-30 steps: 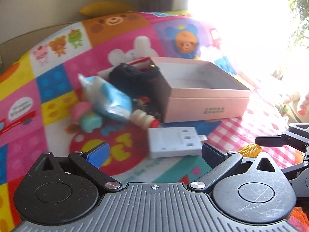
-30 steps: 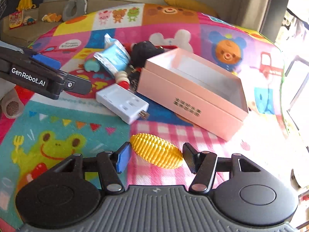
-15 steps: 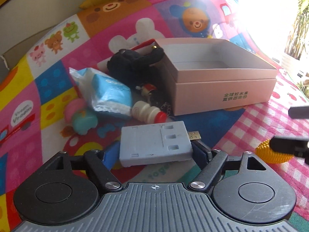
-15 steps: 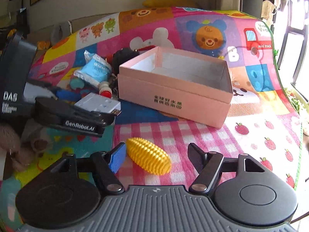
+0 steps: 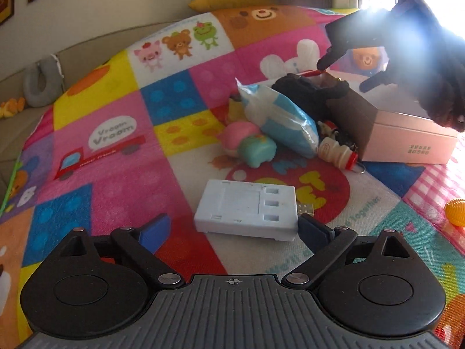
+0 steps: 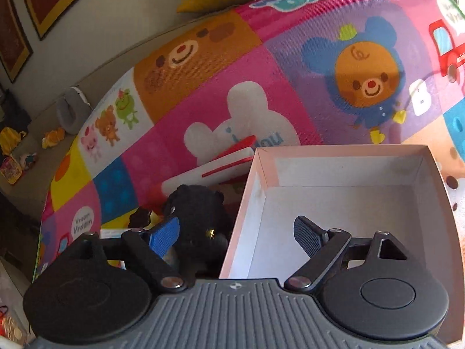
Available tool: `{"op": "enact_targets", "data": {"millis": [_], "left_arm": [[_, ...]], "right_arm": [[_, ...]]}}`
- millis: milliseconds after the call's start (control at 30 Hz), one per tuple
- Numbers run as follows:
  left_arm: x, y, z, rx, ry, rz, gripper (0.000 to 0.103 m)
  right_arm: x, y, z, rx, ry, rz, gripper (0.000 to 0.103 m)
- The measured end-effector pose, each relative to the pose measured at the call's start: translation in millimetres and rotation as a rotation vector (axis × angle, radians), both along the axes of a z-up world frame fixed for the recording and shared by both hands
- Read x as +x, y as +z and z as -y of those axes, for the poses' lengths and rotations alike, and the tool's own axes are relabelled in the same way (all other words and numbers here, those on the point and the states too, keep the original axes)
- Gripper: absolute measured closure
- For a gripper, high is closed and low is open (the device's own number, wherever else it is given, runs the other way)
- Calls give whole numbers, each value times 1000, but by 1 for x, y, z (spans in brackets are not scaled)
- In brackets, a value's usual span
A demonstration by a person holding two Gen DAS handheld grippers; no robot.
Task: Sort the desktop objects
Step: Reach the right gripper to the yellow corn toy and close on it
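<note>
A cartoon-print play mat (image 5: 122,151) carries the clutter. The open pink box (image 6: 343,203) sits empty beneath the right gripper (image 6: 237,234), whose jaws have just been opening and grip nothing. The pale-blue adapter (image 5: 247,210) lies between the left gripper's (image 5: 234,228) newly spread jaws, unpinched. The yellow corn toy (image 5: 456,212) lies far right of them.

In the left wrist view the mat (image 5: 110,157) lies bare across the left half of the frame, while a heap made of a blue-and-white packet (image 5: 284,119), squishy toys (image 5: 250,142) and a small bottle (image 5: 337,152) crowds the centre right against the pink box (image 5: 407,136). A white adapter (image 5: 247,209) lies low in the centre. In the right wrist view the box's inside (image 6: 348,212) is clear at lower right; a black plush (image 6: 200,218) and a red-and-white pen (image 6: 209,171) block its left wall.
</note>
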State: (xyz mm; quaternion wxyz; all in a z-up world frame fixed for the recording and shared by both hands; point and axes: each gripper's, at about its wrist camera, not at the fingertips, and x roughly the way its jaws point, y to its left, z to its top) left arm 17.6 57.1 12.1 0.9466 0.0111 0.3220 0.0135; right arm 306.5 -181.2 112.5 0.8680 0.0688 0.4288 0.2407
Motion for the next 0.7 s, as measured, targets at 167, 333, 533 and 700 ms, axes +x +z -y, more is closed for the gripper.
{"op": "enact_targets", "data": {"millis": [167, 333, 533, 700], "left_arm": [[-2, 2, -22, -57, 8, 18, 2], [-3, 3, -32, -100, 9, 21, 2], [-5, 3, -25, -85, -22, 11, 1], [-2, 1, -19, -57, -41, -5, 0]], "right_arm": [[21, -22, -29, 80, 33, -149, 14], [4, -23, -70, 38, 91, -101, 3], [-10, -14, -84, 104, 195, -127, 5], [-81, 28, -43, -78, 247, 199, 5]]}}
